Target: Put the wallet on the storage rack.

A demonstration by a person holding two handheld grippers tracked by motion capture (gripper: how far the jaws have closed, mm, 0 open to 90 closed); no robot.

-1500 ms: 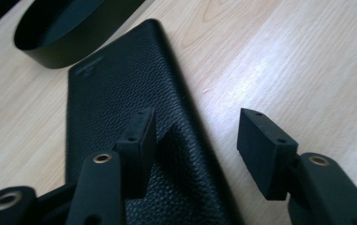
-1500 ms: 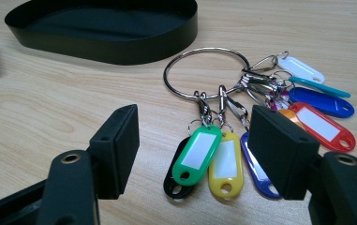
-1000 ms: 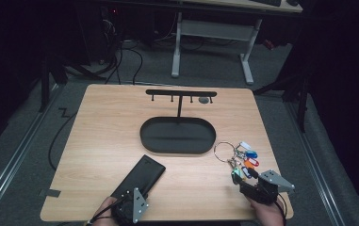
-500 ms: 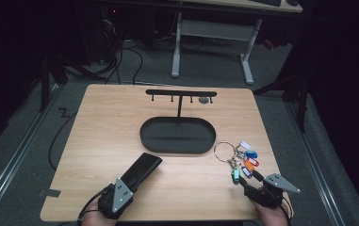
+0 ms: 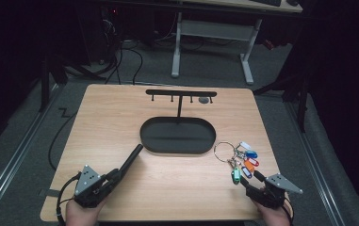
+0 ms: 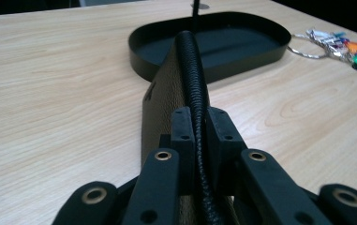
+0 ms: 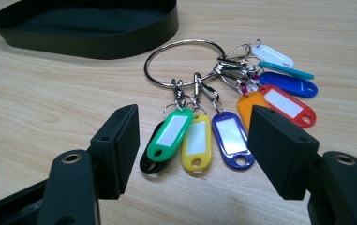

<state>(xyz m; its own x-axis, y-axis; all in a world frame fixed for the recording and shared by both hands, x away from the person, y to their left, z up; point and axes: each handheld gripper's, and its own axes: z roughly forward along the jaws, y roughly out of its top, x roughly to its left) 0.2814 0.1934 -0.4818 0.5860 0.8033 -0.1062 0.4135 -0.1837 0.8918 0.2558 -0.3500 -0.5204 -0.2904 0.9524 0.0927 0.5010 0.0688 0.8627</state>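
The left gripper (image 5: 113, 175) pinches a flat black leather wallet (image 6: 185, 79) on edge, its long axis aimed at the black oval metal tray (image 5: 177, 136); the right gripper (image 7: 192, 154), wide open and empty, faces the steel ring of coloured key tags (image 7: 213, 103) near the table's right edge.

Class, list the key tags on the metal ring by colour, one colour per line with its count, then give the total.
In the right gripper view, on the key ring:
Green: 1
Yellow: 1
Blue: 2
Orange: 1
Red: 1
White: 1
Black: 1
Total: 8
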